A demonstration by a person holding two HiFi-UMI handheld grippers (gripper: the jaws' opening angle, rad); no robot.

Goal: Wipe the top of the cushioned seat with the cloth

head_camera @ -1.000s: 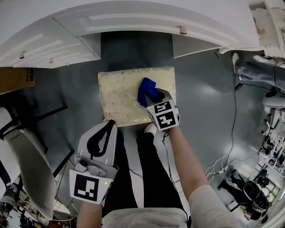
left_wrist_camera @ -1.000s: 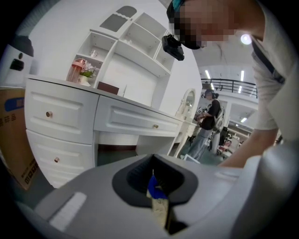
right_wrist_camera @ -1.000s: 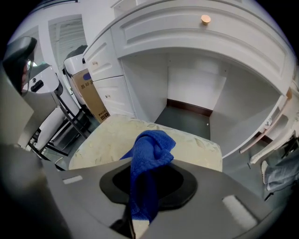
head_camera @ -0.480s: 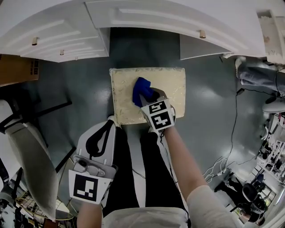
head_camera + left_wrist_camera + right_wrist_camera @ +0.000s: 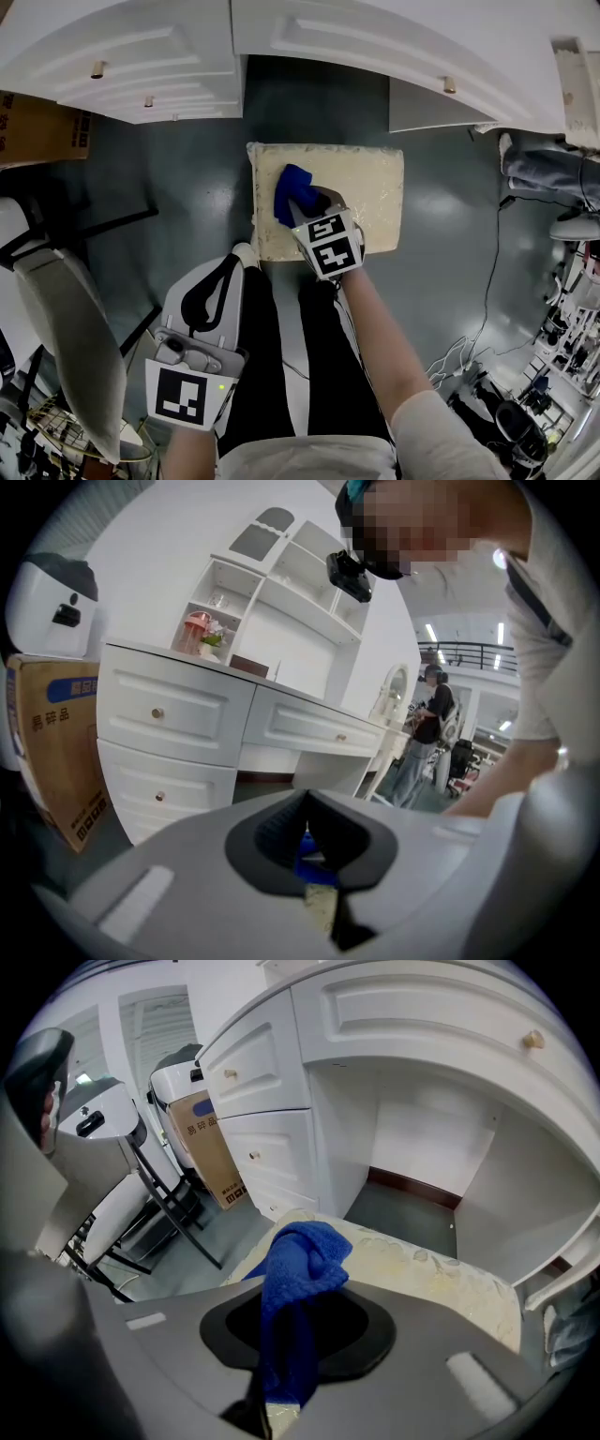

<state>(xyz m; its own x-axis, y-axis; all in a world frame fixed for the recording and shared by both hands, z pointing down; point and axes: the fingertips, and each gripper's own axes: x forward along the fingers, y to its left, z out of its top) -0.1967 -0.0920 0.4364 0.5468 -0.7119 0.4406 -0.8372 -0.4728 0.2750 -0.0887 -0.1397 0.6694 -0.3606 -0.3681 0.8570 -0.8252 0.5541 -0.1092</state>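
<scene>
- Two handheld grippers showed in the head view, with the right gripper (image 5: 305, 204) reaching over the cushioned seat (image 5: 375, 187) at the frame's centre.
- Its fingers were clamped on a blue cloth (image 5: 289, 192). In the right gripper view, the cloth ran up from between them and bunched into a loose fold at the far end.
- That cloth lay against the left half of the cream, patterned seat top, near the seat's left edge. The right half of the top was uncovered.
- The left gripper (image 5: 225, 272) hung lower left of the seat, above the person's black-trousered legs (image 5: 281, 356) and well apart from the cushion.
- Its fingers were drawn together with nothing held. The left gripper view showed only a thin slit between them, with a sliver of blue and cream beyond.
- The seat stood on a grey floor (image 5: 187, 187), just below the knee gap of a white drawer unit (image 5: 141, 56) that arched across the top of the frame.
- A cardboard box (image 5: 37, 127) sat at the upper left edge, and a pale chair (image 5: 66, 319) stood at the lower left.
</scene>
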